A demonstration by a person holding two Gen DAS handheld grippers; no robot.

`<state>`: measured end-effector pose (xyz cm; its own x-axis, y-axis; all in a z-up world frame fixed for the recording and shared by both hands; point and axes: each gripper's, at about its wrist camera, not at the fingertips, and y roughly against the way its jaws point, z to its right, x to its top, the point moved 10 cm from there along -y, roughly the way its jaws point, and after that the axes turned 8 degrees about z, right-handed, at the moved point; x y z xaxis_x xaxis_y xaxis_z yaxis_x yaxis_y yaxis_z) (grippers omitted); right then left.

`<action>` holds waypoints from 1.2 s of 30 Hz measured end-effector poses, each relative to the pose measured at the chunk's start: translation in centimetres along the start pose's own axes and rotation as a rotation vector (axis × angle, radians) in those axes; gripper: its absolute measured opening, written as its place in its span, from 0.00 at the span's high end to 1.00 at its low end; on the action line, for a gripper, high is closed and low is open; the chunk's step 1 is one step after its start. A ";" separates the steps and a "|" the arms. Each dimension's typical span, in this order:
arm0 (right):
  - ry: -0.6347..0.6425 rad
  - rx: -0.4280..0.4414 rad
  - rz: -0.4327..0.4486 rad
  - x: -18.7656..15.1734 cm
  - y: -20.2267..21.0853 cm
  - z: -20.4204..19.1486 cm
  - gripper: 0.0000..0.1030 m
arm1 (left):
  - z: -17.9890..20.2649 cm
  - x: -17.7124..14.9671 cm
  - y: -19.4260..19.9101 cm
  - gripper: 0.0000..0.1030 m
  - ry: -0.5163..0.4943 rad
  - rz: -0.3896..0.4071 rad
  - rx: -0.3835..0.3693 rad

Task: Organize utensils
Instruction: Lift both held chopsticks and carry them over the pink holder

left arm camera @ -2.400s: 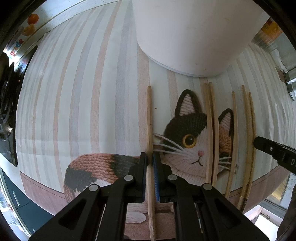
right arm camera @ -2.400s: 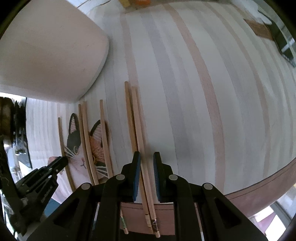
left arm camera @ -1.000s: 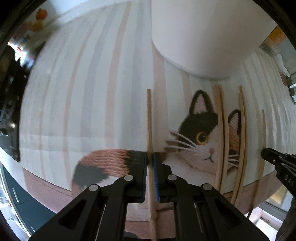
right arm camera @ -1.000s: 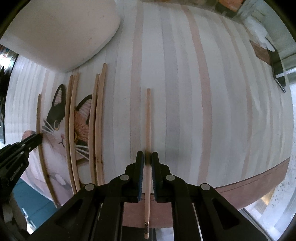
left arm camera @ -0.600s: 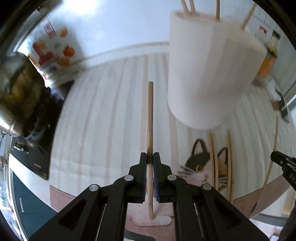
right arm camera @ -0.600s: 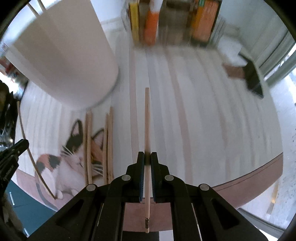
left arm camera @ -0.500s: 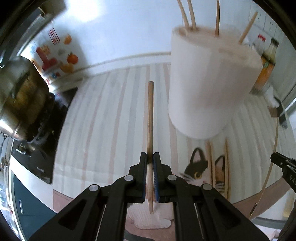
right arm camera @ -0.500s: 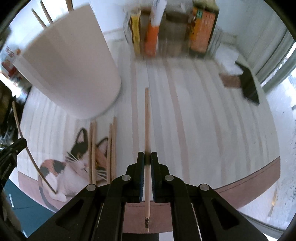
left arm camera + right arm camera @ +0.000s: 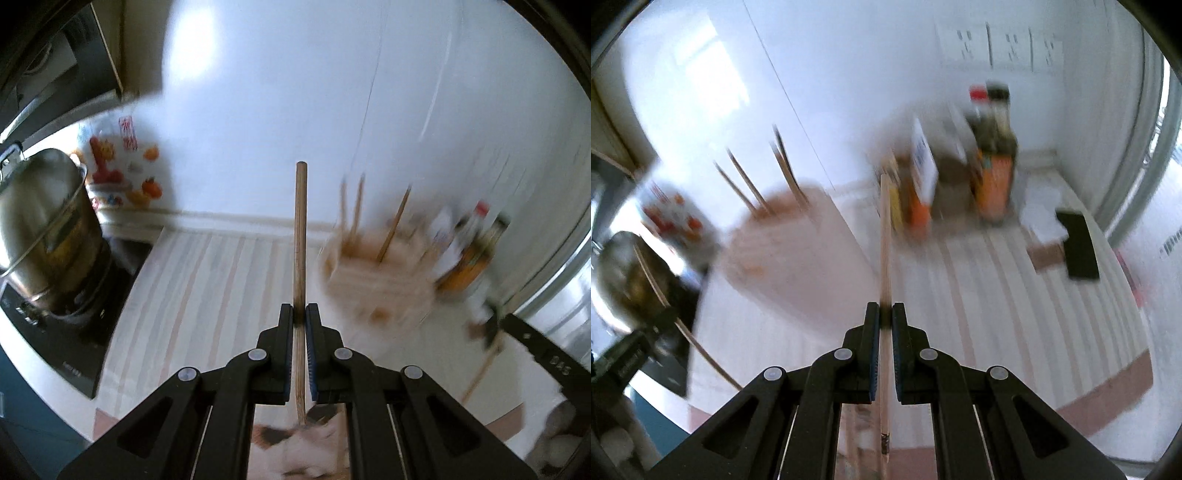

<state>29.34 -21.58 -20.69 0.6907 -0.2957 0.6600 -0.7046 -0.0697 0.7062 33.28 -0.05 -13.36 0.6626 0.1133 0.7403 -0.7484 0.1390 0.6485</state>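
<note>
White wall and a striped mat (image 9: pixel 207 295) over the bench fill both views, with a steel pot (image 9: pixel 40 229) at the left and a cluster of bottles (image 9: pixel 991 158) at the back. Each hand carries one wooden stick: the left tongs (image 9: pixel 300 321) are clenched on the left chopstick (image 9: pixel 300 229), which runs straight out between the pads with its blunt end raised toward the wall and its other end hanging below the tongs; the right tongs (image 9: pixel 882 320) are clamped likewise on the right chopstick (image 9: pixel 884 236), pinched partway along so that a good length sticks out ahead and a shorter tail trails back under the fingers. The step in hand looks like the carry, both sticks clear of the mat and held above the bench, headed for the pale holder cup (image 9: pixel 376 280), which stands ahead and to the right of the left tongs and ahead and to the left of the right ones, with several sticks already standing in it. Neither stick is over its mouth yet. The next move probably calls for bringing each stick above the rim, tipping it closer to upright, threading it in beside those already there, and only then letting go
</note>
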 end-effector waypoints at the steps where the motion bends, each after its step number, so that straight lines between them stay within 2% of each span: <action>1: -0.008 0.021 0.025 1.4 0.6 -0.5 0.94 | 0.3 1.3 0.5 0.96 0.015 0.017 -0.017; 4: -0.018 0.080 0.102 5.9 2.4 -2.3 0.94 | 1.3 5.1 1.8 0.96 0.049 0.069 -0.066; 9: -0.021 0.156 0.208 12.7 3.6 -5.4 0.94 | 2.9 10.8 2.3 0.96 0.049 0.148 -0.089; 15: -0.033 0.175 0.285 18.7 1.5 -7.3 0.94 | 4.6 14.1 -1.5 0.96 0.005 0.166 -0.068; 21: -0.036 0.154 0.260 19.5 -4.4 -7.5 0.94 | 5.9 13.8 -6.4 0.96 -0.045 0.122 -0.034; 27: -0.004 0.141 0.238 18.4 -8.0 -7.9 0.94 | 5.5 11.3 -9.8 0.96 -0.044 0.049 -0.020; 32: 0.022 0.139 0.212 17.1 -8.8 -8.0 0.93 | 5.4 9.8 -10.9 0.96 -0.041 0.002 -0.033; 36: 0.045 0.166 0.157 16.1 -9.2 -8.1 0.93 | 5.5 9.5 -9.3 0.91 -0.044 -0.008 -0.057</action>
<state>48.24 -17.97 -14.47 0.5746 -0.2727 0.7717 -0.8184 -0.1830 0.5447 46.37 -5.66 -11.40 0.6655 0.0693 0.7431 -0.7396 0.1953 0.6441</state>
